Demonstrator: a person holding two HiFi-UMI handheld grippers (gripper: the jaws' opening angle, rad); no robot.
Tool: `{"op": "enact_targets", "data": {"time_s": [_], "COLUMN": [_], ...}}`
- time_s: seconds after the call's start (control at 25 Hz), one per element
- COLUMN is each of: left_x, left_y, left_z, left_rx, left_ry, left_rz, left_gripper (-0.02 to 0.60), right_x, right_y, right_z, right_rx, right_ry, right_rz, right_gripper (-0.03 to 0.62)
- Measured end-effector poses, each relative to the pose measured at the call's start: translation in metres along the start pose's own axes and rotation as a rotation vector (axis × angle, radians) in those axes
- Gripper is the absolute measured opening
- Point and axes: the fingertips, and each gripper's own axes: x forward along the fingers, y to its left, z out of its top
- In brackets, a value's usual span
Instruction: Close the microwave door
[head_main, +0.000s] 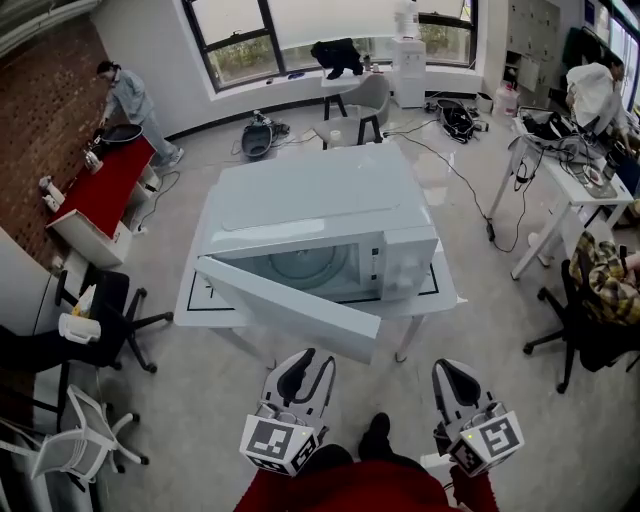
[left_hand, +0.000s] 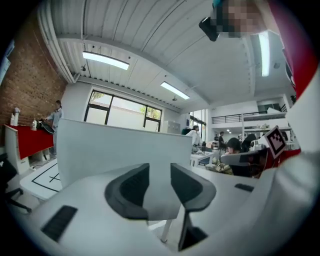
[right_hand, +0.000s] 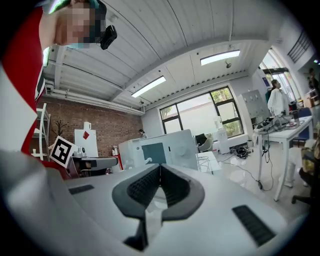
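A white microwave stands on a white table. Its door hangs wide open, hinged at the left and swung out toward me past the table's front edge. Both grippers are below it in the head view, short of the door and touching nothing. My left gripper is open with nothing between the jaws; in the left gripper view the left gripper faces the door's white panel. My right gripper sits further right, below the control-panel side. In its own view the right gripper is shut and empty, facing the microwave.
A black office chair and a white chair stand at the left. A red bench with a person at it lies far left. At the right are a cluttered white desk and a seated person. Cables trail over the floor behind.
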Motion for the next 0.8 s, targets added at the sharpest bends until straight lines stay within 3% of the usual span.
{"op": "enact_targets", "data": {"time_s": [0.04,0.12,0.24,0.4,0.6,0.8], "left_x": [0.005,0.012,0.025,0.041,0.06,0.083], "left_y": [0.004,0.009,0.012,0.016,0.022,0.028], "left_z": [-0.002,-0.005,-0.004,-0.01,-0.006,-0.003], "left_rx": [0.005,0.003,-0.036,-0.033,-0.048,-0.064], "left_ry": [0.024,0.066,0.08,0.1,0.1,0.091], "left_rz": [0.019,0.029,0.015,0.014,0.017,0.019], "left_gripper": [0.154,0.185,0.186,0.187,0.186,0.186], "right_x": [0.007,0.02,0.035,0.047,0.047,0.051], "right_y": [-0.004,-0.007,-0.014,-0.018,-0.03,-0.032], "right_z": [0.002,0.004,0.004,0.004,-0.008,-0.005], "right_rx": [0.004,0.024,0.05,0.104,0.081,0.084], "right_ry": [0.002,0.013,0.049,0.038,0.095,0.088], "right_rz": [0.012,0.025,0.027,0.029,-0.009,-0.006], "right_gripper": [0.014,0.012,0.014,0.012,0.014,0.012]}}
